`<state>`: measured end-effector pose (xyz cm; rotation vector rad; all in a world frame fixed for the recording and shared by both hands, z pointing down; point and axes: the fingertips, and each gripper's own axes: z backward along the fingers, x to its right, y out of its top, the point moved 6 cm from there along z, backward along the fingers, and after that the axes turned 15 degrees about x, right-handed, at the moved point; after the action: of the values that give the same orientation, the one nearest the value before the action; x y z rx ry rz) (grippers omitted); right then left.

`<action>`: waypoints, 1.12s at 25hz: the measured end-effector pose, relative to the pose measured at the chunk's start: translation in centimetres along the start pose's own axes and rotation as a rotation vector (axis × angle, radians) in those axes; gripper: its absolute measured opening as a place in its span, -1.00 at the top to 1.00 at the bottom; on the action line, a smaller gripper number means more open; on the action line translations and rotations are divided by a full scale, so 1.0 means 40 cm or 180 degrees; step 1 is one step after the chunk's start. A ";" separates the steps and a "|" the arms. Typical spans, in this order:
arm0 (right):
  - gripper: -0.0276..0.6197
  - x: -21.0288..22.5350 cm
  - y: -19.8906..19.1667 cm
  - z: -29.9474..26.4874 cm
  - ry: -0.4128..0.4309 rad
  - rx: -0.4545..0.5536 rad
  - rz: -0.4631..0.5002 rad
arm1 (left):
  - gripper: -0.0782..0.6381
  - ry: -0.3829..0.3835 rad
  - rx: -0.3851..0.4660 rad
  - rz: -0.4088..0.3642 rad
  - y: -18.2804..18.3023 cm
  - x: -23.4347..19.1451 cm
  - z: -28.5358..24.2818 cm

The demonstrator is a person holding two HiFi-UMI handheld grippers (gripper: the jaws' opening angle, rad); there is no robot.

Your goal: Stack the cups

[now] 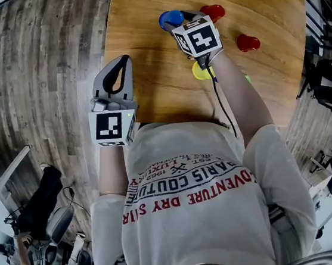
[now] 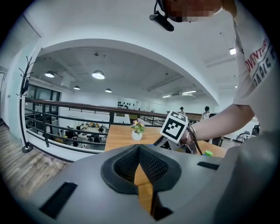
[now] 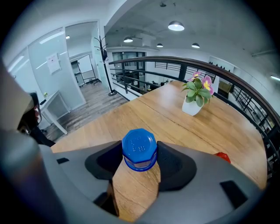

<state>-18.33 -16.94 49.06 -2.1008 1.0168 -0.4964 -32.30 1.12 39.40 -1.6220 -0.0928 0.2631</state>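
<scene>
A blue cup (image 1: pixel 170 19) stands upside down on the wooden table (image 1: pixel 160 81). My right gripper (image 1: pixel 180 21) reaches down over it. In the right gripper view the blue cup (image 3: pixel 139 146) sits between the two dark pads, which touch it on both sides. Two red cups (image 1: pixel 213 12) (image 1: pixel 248 42) stand to its right, and one red cup (image 3: pixel 222 155) shows past the right jaw. A yellow cup (image 1: pixel 200 72) lies under my right wrist. My left gripper (image 1: pixel 122 61) hovers at the table's left edge, shut and empty, its tips meeting (image 2: pixel 139 148).
A small white pot with flowers (image 3: pixel 194 103) stands at the far end of the table. A small green thing (image 1: pixel 247 78) lies beside my right forearm. A dark railing (image 3: pixel 245 83) runs along the table's far side. Wooden floor lies to the left.
</scene>
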 end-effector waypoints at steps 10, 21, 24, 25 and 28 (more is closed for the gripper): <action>0.11 -0.011 0.046 0.165 0.0009 0.0261 0.0036 | 0.74 -0.0344 0.0053 -0.0148 0.046 0.066 -0.024; 0.12 0.065 -0.044 0.398 -0.0232 0.0379 -0.0092 | 0.74 -0.0825 0.0099 -0.0308 0.077 0.229 -0.084; 0.12 0.079 -0.097 0.446 -0.0268 0.0357 -0.0162 | 0.74 -0.0850 0.0109 -0.0302 0.072 0.272 -0.091; 0.11 0.082 -0.117 0.459 -0.0273 0.0337 -0.0181 | 0.74 -0.0853 0.0110 -0.0296 0.071 0.286 -0.094; 0.11 0.085 -0.174 0.490 -0.0230 0.0253 -0.0212 | 0.74 -0.0868 0.0105 -0.0279 0.069 0.326 -0.105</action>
<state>-0.80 -7.91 41.59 -2.0719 0.8743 -0.4824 -18.99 -0.30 35.39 -1.5377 -0.3651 0.4149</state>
